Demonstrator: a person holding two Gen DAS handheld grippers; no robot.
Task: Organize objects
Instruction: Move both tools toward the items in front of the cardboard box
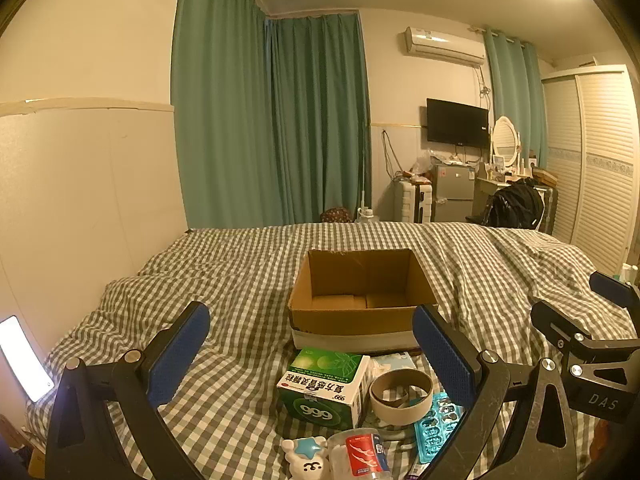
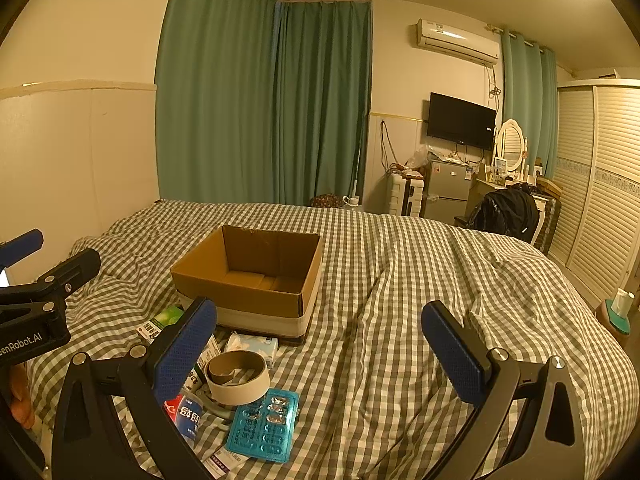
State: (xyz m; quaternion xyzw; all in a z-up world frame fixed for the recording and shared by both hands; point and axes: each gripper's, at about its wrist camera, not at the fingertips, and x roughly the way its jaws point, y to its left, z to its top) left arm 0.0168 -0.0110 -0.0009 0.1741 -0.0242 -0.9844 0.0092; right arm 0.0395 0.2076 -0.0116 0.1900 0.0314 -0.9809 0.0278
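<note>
An open, empty cardboard box (image 1: 356, 312) (image 2: 256, 280) sits on the checked bed. In front of it lie a green medicine box (image 1: 324, 388) (image 2: 160, 322), a tape roll (image 1: 401, 396) (image 2: 238, 378), a teal blister pack (image 1: 438, 428) (image 2: 264, 426), a tissue pack (image 2: 252, 346), a clear jar with a red label (image 1: 358, 454) (image 2: 185, 416) and a white star toy (image 1: 306, 458). My left gripper (image 1: 312, 356) hangs open above the pile. My right gripper (image 2: 320, 352) is open too, just right of the pile, holding nothing.
The checked quilt (image 2: 420, 300) covers the whole bed, with open bedding to the right of the box. A wall runs along the left, with a lit phone screen (image 1: 22, 360) beside it. Green curtains, a fridge, a dresser and a wardrobe stand beyond the bed.
</note>
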